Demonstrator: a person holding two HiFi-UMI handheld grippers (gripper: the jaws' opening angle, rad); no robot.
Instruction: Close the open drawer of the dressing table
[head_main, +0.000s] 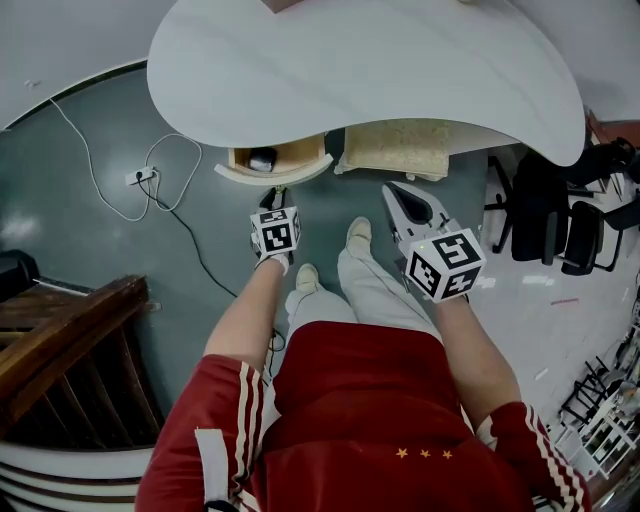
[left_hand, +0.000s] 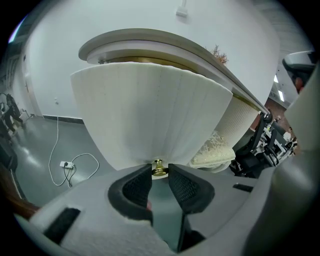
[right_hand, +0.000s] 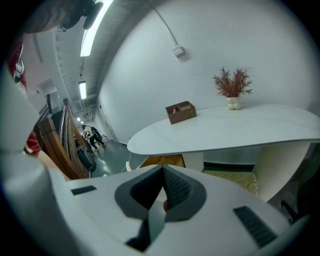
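The dressing table has a white curved top and one drawer standing open under its front edge, with a dark object inside. In the left gripper view the drawer's ribbed white front fills the picture, and its small gold knob sits at the bottom. My left gripper is narrowly shut on that knob at the fingertips; in the head view it is right in front of the drawer. My right gripper hangs to the right, away from the drawer, shut and empty.
A cream lace-covered stool stands under the table, right of the drawer. A power strip with a white cable lies on the floor at left. Black chairs are at right and a wooden stair rail at lower left. A brown box and a dried plant sit on the top.
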